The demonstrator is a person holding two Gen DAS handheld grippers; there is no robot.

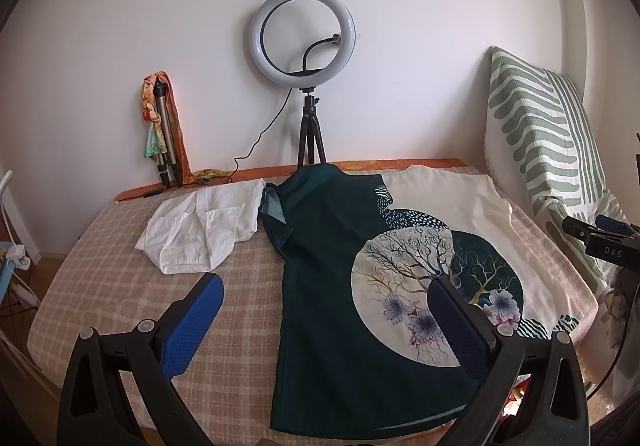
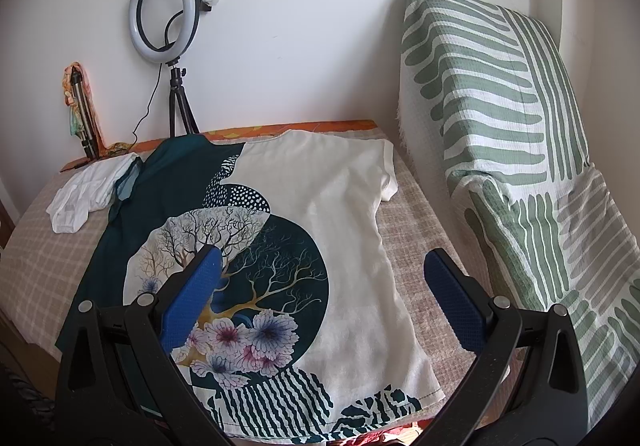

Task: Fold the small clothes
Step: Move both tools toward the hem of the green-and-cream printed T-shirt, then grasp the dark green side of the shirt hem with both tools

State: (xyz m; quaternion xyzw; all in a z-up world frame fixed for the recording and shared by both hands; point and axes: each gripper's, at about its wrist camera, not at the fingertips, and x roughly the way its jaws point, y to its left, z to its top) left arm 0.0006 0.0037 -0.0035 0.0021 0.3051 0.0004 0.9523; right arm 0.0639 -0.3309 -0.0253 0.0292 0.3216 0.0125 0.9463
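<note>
L wrist view, L→R: crumpled white garment (image 1: 202, 232) on checked bed cover (image 1: 100, 286), far-left, just beside the T-shirt's dark sleeve. T-shirt (image 1: 332, 286) (dark teal half, cream half, tree-and-flower print) lies flat, spread out, neck toward wall, hem toward camera. Left gripper (image 1: 324, 320) hangs above the shirt's near part, jaws wide apart, nothing between the pads. L finger over bare cover beside the teal edge; R finger over the flower print. Teal side panel sits between the two fingers. Contact w/ cloth: can't tell.

R wrist view, L→R: right gripper (image 2: 324, 296) also jaws wide apart, empty. L finger over tree print nr centre of shirt; R finger over bare cover just past the cream side seam. Cream half of shirt lies between the fingers. Hem at bed's near edge.

Bkgd: ring light on tripod (image 1: 303, 41) at wall, green-striped cushion (image 2: 492, 97) leaning on R.
</note>
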